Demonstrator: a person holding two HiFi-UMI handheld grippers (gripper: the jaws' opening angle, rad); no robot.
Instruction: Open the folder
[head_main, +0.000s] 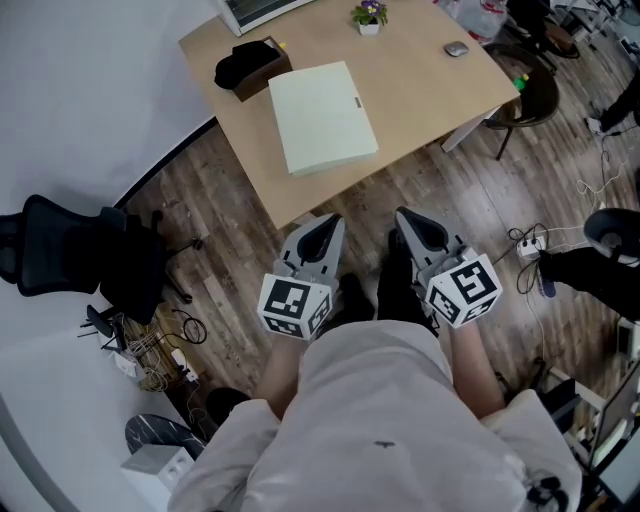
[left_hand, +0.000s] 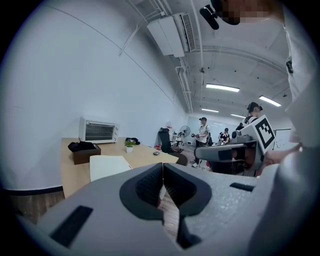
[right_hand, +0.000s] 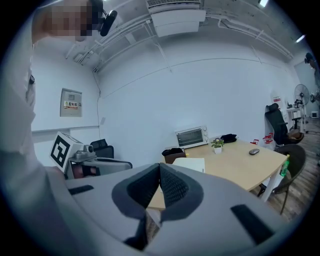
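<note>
Lying flat and closed on the wooden table (head_main: 425, 95), the pale folder (head_main: 322, 118) sits toward the table's near left part. Its long axis runs away from the person, slightly slanted. A small dark tab sits midway along its right long edge.

Just beside its far left corner stands a brown box (head_main: 262, 72) with a black bundle on top. Further back are a small potted plant (head_main: 369, 15) and a computer mouse (head_main: 456, 48).

Only the head view shows the folder's whole outline and the tab. The left gripper view sees it low and edge-on (left_hand: 107, 166), with a toaster oven (left_hand: 98, 130) behind it against the wall and people standing far off in the room. The right gripper view shows the folder (right_hand: 192, 164) past its own jaws, with the oven behind it.

Both grippers hang over the floor, short of the table's near edge and well apart from the folder. The left gripper (head_main: 324, 224) has its jaws pressed together on nothing, as does the right gripper (head_main: 408, 220). A black office chair (head_main: 60, 255) stands to the left, and a dark chair (head_main: 535, 100) is at the table's right end.
</note>
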